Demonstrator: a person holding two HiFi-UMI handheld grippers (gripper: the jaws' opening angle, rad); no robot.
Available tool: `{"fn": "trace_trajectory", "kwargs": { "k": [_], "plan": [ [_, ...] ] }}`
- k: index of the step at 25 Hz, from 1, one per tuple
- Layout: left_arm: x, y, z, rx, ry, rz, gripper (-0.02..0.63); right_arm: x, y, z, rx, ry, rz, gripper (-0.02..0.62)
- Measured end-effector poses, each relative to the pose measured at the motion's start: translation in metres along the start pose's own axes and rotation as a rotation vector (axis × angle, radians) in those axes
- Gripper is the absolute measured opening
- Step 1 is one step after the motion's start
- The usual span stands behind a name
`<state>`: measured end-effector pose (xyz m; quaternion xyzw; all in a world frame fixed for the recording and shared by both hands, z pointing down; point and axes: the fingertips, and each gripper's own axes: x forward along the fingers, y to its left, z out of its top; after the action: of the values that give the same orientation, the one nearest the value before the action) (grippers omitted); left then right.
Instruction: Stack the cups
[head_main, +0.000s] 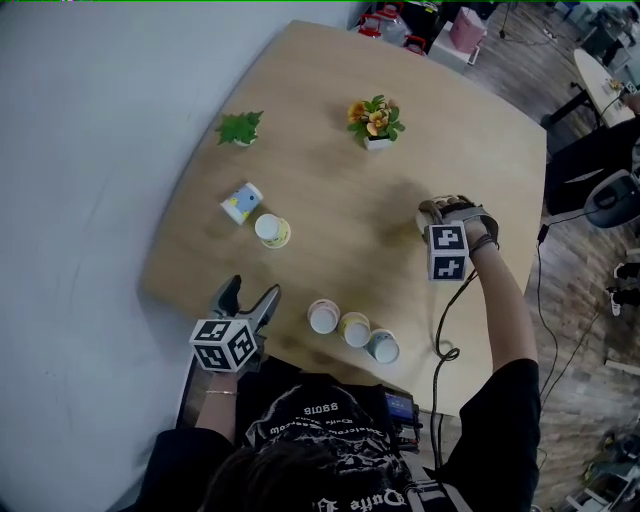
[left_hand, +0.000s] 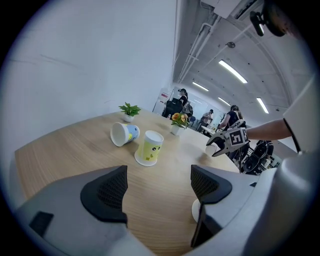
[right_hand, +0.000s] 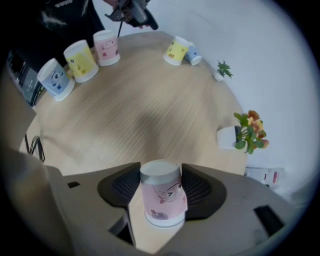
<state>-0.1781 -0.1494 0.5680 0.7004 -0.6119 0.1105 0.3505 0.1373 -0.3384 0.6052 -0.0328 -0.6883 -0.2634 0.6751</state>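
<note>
A pink upside-down cup (right_hand: 163, 201) stands on the table between the pads of my right gripper (right_hand: 161, 184), which is shut on it at the table's right side (head_main: 432, 216). My left gripper (head_main: 250, 297) hangs open over the near left edge with nothing between its fingers (left_hand: 157, 190). Three upside-down cups stand in a row at the near edge: pink (head_main: 323, 316), yellow (head_main: 356, 328), blue (head_main: 382, 346). Farther left are an upside-down yellow cup (head_main: 272, 231) and a blue cup on its side (head_main: 241, 202).
The wooden table (head_main: 340, 190) bears a small green plant (head_main: 240, 128) at the back left and a flower pot (head_main: 375, 122) at the back middle. A cable (head_main: 445, 335) hangs off the near right edge. Chairs and clutter stand on the floor at right.
</note>
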Motion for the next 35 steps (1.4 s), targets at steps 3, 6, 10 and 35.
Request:
{"fn": "trace_trajectory", "kwargs": {
  "k": [3,6,10,35],
  "plan": [
    [-0.004,0.0,-0.001,0.002,0.0,-0.011,0.407,-0.014,-0.005,0.011,0.122,-0.085,-0.055,0.265],
    [-0.007,-0.008,0.001,0.035,-0.004,-0.048,0.407,-0.034,-0.004,0.017,0.238,-0.15,-0.092,0.265],
    [-0.008,-0.023,0.0,0.068,-0.007,-0.104,0.407,-0.066,-0.005,0.025,0.375,-0.237,-0.155,0.265],
    [-0.03,-0.077,0.015,0.155,-0.069,-0.349,0.407,-0.234,0.032,0.08,1.075,-0.828,-0.443,0.265]
  ]
}}
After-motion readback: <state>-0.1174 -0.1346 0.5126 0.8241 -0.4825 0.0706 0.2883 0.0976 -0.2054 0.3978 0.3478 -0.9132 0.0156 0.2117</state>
